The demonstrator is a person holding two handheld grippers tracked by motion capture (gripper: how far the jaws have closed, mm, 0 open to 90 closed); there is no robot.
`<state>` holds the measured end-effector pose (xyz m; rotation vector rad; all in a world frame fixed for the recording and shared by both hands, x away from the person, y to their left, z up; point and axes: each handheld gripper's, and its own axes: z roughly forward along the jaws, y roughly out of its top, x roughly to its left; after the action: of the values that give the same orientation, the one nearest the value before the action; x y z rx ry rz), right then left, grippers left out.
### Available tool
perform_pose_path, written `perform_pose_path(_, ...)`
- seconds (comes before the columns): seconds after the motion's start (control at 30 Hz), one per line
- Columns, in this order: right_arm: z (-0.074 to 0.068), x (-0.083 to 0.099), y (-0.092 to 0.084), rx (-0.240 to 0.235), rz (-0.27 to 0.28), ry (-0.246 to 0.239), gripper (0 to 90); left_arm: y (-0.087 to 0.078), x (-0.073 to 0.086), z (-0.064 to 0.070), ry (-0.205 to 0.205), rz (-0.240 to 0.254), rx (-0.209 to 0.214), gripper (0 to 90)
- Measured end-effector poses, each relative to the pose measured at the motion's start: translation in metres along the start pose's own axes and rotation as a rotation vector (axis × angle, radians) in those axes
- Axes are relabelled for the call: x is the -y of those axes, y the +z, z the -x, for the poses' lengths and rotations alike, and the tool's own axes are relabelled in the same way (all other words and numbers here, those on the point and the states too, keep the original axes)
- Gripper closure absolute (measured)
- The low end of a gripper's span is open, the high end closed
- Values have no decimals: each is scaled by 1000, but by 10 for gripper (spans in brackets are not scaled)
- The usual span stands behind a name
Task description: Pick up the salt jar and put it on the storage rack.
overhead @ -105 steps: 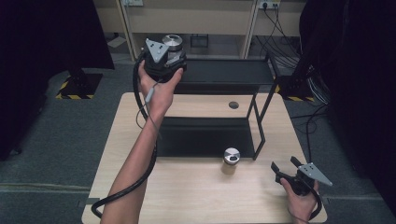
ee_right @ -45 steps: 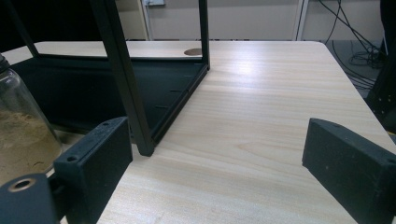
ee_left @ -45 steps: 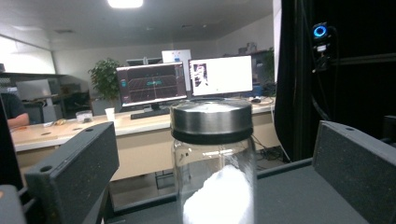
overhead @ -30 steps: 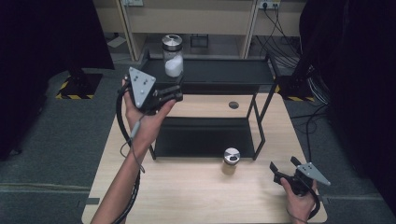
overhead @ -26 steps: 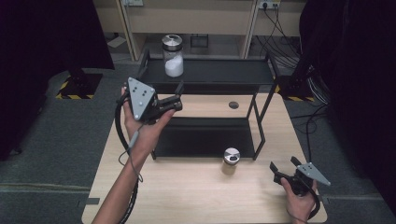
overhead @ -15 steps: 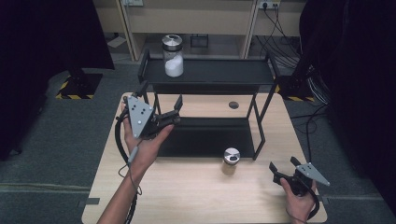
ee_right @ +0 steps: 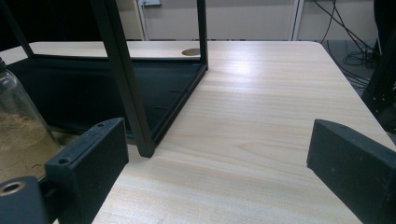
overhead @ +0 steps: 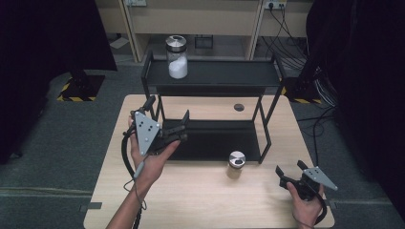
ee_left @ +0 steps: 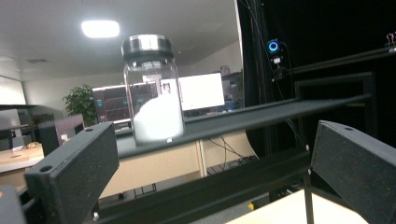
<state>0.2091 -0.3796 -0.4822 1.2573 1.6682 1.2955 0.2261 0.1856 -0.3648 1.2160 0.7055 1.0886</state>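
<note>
A white-filled jar (overhead: 177, 57) stands at eleven o'clock on the black rack's (overhead: 224, 72) top shelf. The left tongs (overhead: 168, 125) gape at nine o'clock; the right tongs (overhead: 290, 169) rest open at four, near a small jar (overhead: 235, 163).

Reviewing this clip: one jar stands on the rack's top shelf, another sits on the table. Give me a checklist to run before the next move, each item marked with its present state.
1. Jar of white powder stands upright on the top shelf, lid on: ok.
2. Left gripper is open, empty and apart from that jar: ok.
3. Jar of brown powder stands upright on the table, in front of the rack's lower tray: ok.
4. Right gripper is open, holding nothing: ok.
5. Right gripper lined up on the brown jar: not ok; in the right gripper view the jar sits off the left edge, outside the jaws.
6. Brown jar's lid tight: cannot tell.
</note>
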Motion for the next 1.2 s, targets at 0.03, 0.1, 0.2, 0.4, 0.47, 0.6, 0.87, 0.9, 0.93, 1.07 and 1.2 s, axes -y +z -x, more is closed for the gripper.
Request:
perform_pose_path(0.03, 0, 0, 0, 0, -1, 0, 56, -1, 2, 0, -2, -4, -1, 0)
perform_pose_path(0.1, 0, 0, 0, -1, -2, -1, 56, -3, 6, 0, 0, -15, -2, 0)
perform_pose_path(0.2, 0, 0, 0, -1, -2, -1, 56, -6, 11, 1, -2, -28, -2, 0)
perform_pose_path(0.4, -1, 0, 0, 1, -3, -4, 56, -14, 22, 3, 8, -58, 12, 0)
perform_pose_path(0.47, -1, 0, 0, 3, -3, -5, 56, -15, 25, 4, 14, -73, 17, 0)
perform_pose_path(0.6, -1, -1, 1, 3, -4, -3, 56, -19, 34, 6, 14, -105, 28, 0)
perform_pose_path(0.87, -2, -1, 1, 2, -6, -8, 56, -23, 44, 8, 4, -168, 51, 3)
perform_pose_path(0.9, -2, -1, 1, 2, -6, -8, 56, -24, 45, 8, -1, -173, 53, 3)
perform_pose_path(0.93, -2, -1, 1, 2, -6, -8, 56, -24, 47, 8, -8, -181, 58, 3)
perform_pose_path(1.07, -2, -1, 1, 2, -5, -8, 56, -26, 51, 9, -7, -189, 62, 2)
perform_pose_path(1.2, -2, -1, 1, 2, -7, -8, 56, -29, 59, 11, -7, -202, 73, 0)
